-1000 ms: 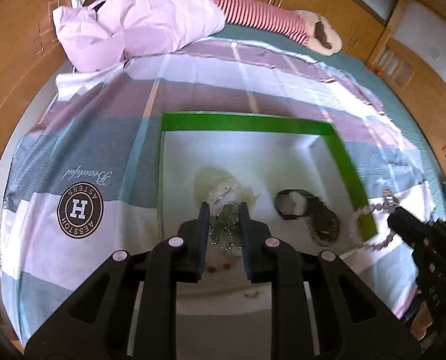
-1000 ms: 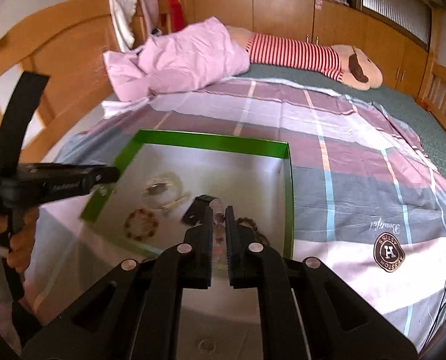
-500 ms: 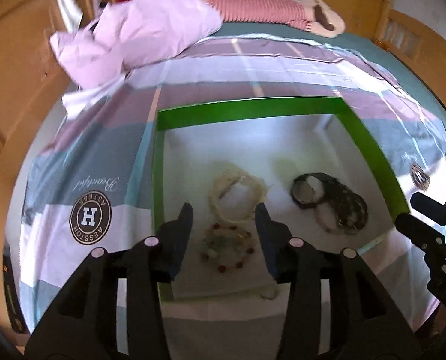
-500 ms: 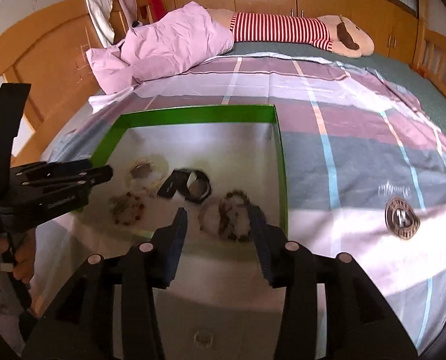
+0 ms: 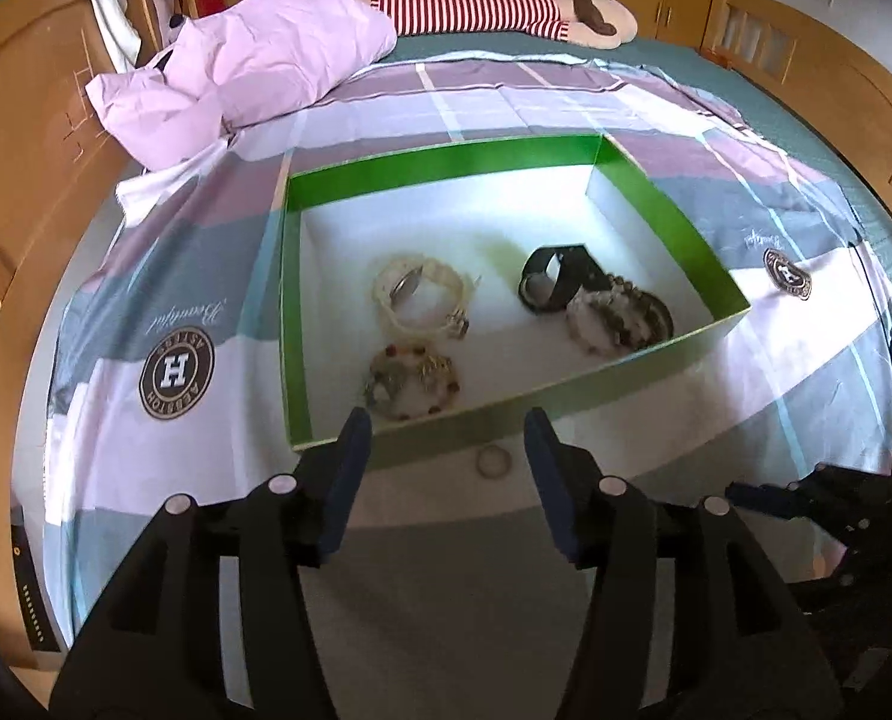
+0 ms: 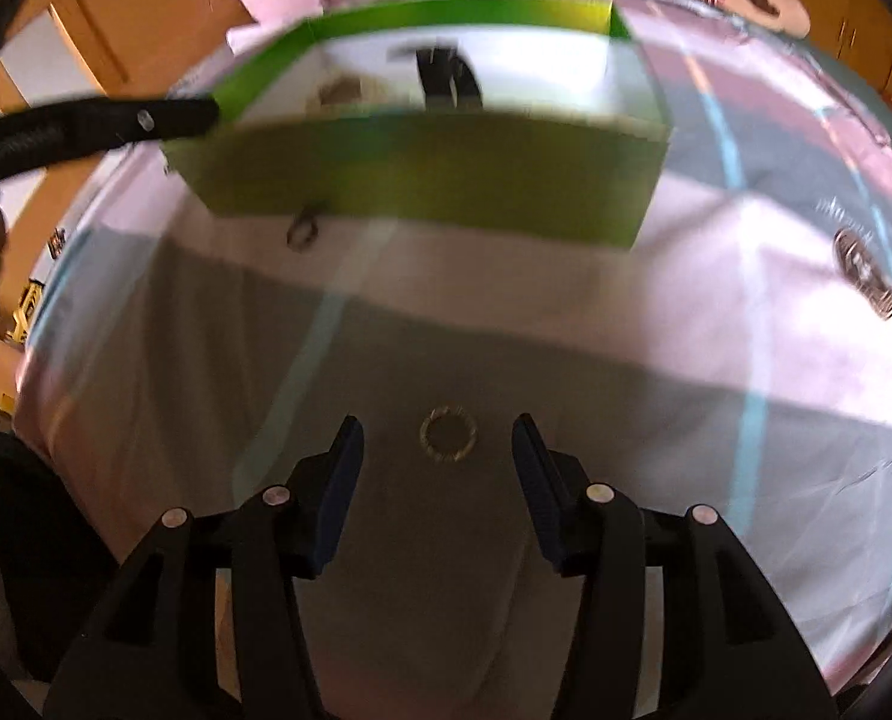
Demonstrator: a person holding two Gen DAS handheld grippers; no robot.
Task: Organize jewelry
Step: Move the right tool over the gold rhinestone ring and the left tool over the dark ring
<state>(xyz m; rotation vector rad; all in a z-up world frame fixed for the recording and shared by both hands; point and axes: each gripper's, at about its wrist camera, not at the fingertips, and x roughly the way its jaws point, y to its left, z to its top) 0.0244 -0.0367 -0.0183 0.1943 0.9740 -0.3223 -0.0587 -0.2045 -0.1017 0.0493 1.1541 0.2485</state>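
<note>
A green-walled box (image 5: 446, 165) with a white floor sits on the bed and holds a pale bracelet (image 5: 422, 297), a beaded bracelet (image 5: 413, 381), a black watch (image 5: 556, 279) and dark bead bracelets (image 5: 622, 312). My left gripper (image 5: 448, 429) is open and empty just in front of the box's near wall, with a small ring (image 5: 493, 461) on the sheet between its fingers. My right gripper (image 6: 438, 441) is open and empty low over the sheet, with a gold ring (image 6: 447, 431) lying between its fingers. The box (image 6: 434, 174) is blurred in the right wrist view.
A pink pillow (image 5: 254, 66) and a striped plush toy (image 5: 505, 0) lie at the head of the bed. Wooden bed frame (image 5: 20, 138) runs along the left. A second small ring (image 6: 303, 232) lies by the box. The left gripper's finger (image 6: 86, 129) shows at left.
Both grippers opened wide, left their jewelry in the box and pulled back toward the near edge. The right gripper dropped low over the sheet above a gold ring.
</note>
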